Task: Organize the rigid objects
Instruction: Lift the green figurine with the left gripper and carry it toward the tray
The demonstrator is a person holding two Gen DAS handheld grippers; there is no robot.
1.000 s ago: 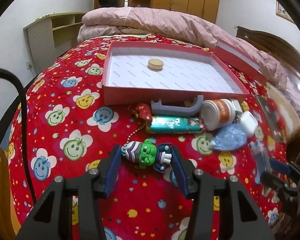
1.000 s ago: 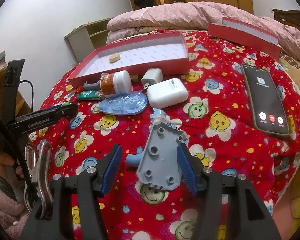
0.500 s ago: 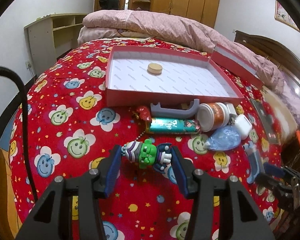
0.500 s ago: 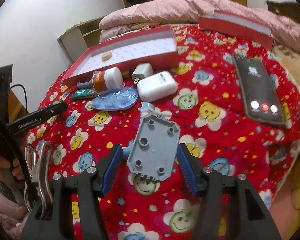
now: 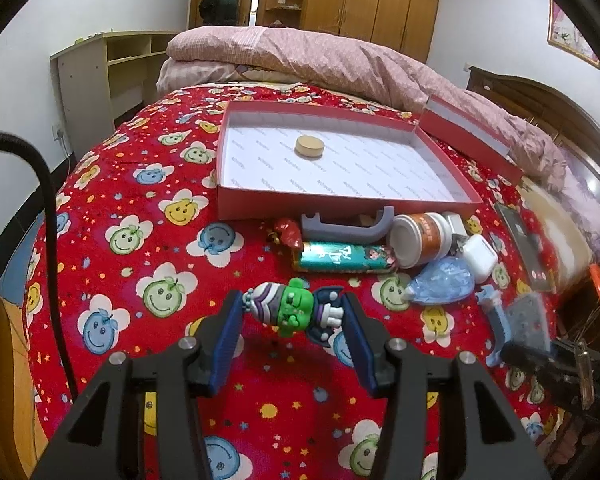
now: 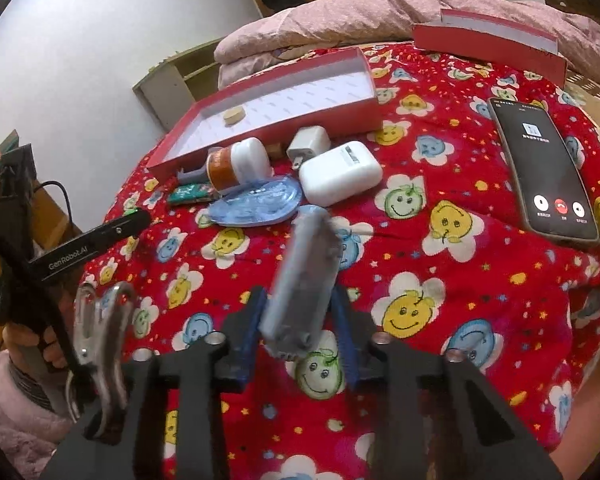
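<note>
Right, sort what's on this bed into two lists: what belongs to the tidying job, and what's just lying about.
Job:
- green figure keychain, in the left gripper
- grey plastic part, in the right gripper
- red box, holding a wooden disc
- white-capped bottle
- white earbud case

Lying about:
- phone
- pink duvet

Left tongs (image 5: 293, 330): two matte black angular arms, each tipped with a ribbed blue pad.
Left tongs screws: round silver heads, two showing on each arm behind the pads.
Cable: thick black cable (image 5: 48, 216) arching up to the left of the left tongs.
Right tongs (image 6: 300, 334): same black arms and blue pads, silver screw heads behind them.
Marking: white "GenRobot.AI" lettering (image 6: 67, 261) on a black bar left of the right tongs.
Sleeve: fuzzy pink sleeve (image 6: 8, 416) at lower left, bare fingers (image 6: 20, 338) above it.
</note>
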